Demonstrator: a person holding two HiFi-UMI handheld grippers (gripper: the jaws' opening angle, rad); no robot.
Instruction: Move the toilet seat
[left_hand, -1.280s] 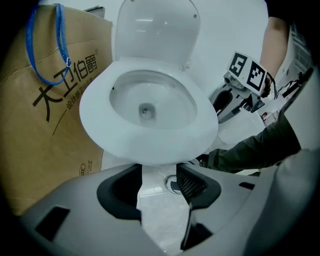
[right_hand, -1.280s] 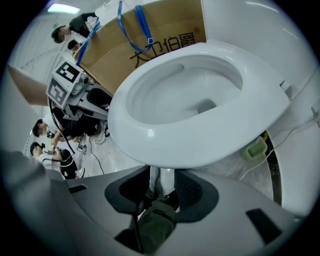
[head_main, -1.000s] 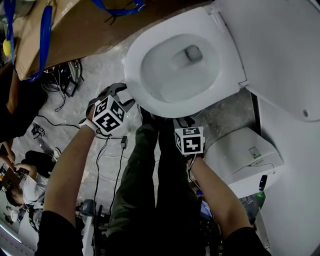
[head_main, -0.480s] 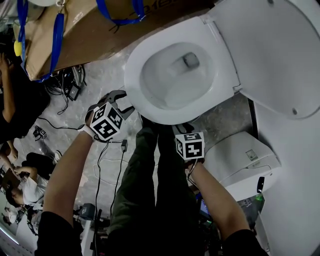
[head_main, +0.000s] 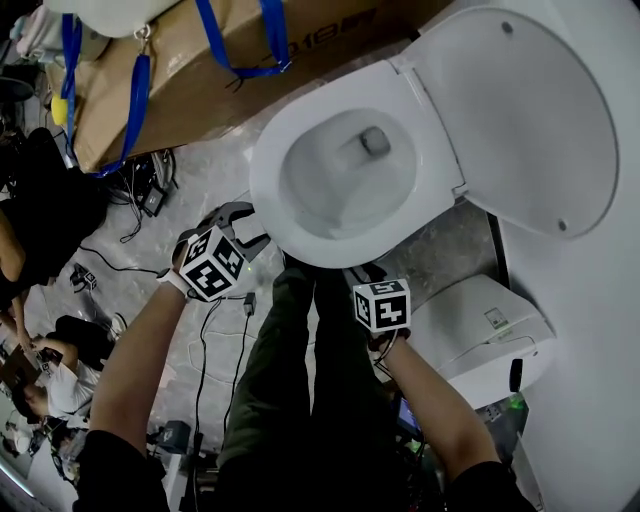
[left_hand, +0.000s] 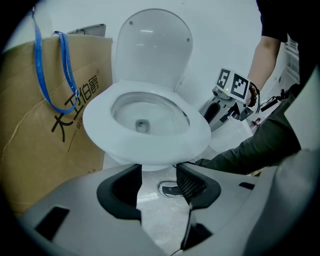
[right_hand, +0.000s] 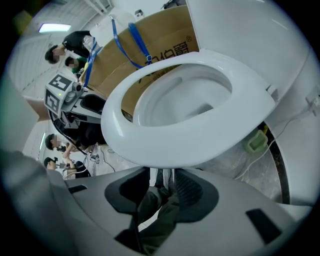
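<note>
The white toilet seat (head_main: 272, 190) lies down on the bowl, and the lid (head_main: 520, 110) stands open behind it. My left gripper (head_main: 243, 220) hovers at the seat's front-left rim, open and empty. In the left gripper view its jaws (left_hand: 157, 177) stand apart just below the seat's front edge (left_hand: 150, 145). My right gripper (head_main: 365, 272) is low under the front rim, near the person's legs. In the right gripper view its jaws (right_hand: 161, 182) are apart beneath the seat (right_hand: 175, 145), with only trouser cloth showing between them.
A brown cardboard box with blue straps (head_main: 200, 80) leans left of the toilet. A white unit (head_main: 480, 330) stands right of the bowl by the white wall. Cables (head_main: 130, 180) litter the grey floor, and people (head_main: 40, 380) are at the far left.
Both grippers stay close to the seat's front rim, shifted only slightly. The head view has tilted, so more of the open lid and the box shows.
</note>
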